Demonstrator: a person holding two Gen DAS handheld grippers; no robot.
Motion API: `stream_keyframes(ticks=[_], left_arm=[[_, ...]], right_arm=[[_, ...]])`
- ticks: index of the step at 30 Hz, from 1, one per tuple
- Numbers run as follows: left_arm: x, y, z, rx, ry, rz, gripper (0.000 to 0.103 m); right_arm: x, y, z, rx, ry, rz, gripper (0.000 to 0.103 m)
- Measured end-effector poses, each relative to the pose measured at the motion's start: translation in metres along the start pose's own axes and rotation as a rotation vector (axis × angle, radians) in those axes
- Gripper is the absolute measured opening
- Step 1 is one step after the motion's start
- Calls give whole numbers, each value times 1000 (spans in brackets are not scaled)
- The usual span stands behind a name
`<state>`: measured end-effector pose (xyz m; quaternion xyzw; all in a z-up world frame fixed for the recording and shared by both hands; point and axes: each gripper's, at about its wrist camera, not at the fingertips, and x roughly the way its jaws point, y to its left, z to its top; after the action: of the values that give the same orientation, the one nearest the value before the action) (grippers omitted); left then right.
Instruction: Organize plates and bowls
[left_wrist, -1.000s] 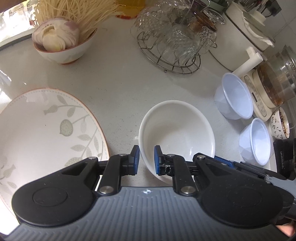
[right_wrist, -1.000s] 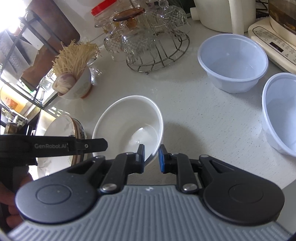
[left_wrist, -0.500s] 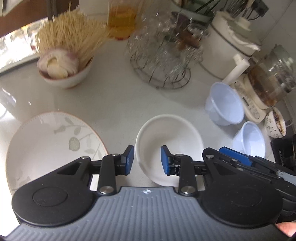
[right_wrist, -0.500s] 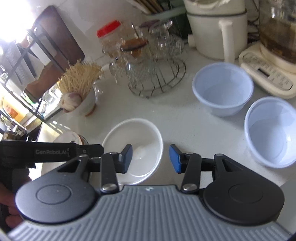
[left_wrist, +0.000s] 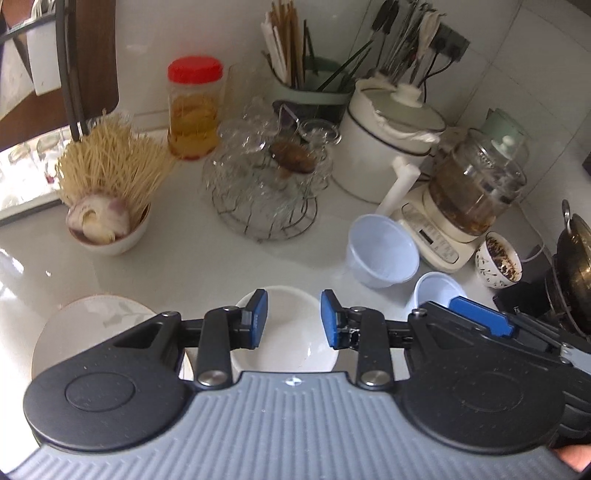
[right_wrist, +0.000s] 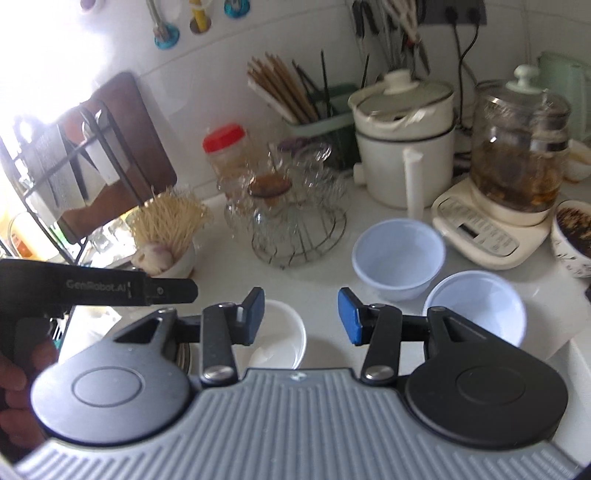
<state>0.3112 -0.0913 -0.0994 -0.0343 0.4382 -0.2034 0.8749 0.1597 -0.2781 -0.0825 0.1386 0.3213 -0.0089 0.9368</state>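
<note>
White stone desk (left_wrist: 207, 266) carries everything, and both tools hang above it with their jaws spread and nothing held. The leaf-patterned plate (left_wrist: 92, 317) lies flat just beyond the left finger of the left tool (left_wrist: 293, 319), partly hidden under that tool's body. The white bowl (left_wrist: 288, 332) sits upright straight ahead of the left tool, seen through the gap between its blue pads (left_wrist: 260, 317) without either pad touching it; from the right tool (right_wrist: 301, 319) the same bowl (right_wrist: 280, 339) lies behind and below the left pad, off the centre of the gap. Two pale blue bowls stand upright ahead and to the right of both tools: the farther blue bowl (right_wrist: 399, 258) near the kettle base, the nearer blue bowl (right_wrist: 476, 306) just past the right tool's right finger, the two close together
</note>
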Motion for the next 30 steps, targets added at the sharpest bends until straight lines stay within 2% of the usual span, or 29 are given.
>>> stream_keyframes(ticks=[8,13,24,30], left_arm=[[-18,-13,-7,22,-19,-40,36],[-22,-22,-14,33,-26,-58,38],[-4,-55,-15,119,16,-127,38],[18,-83,-11,166,57,-199,38]], right_arm=[[-32,-4,-3,-3,-76,-83,48],[-43,-10,-8,9,-94,-115,48],[-58,-34,-14,72,-109,-200,47],[-66,-54,-19,130,-113,-267,48]])
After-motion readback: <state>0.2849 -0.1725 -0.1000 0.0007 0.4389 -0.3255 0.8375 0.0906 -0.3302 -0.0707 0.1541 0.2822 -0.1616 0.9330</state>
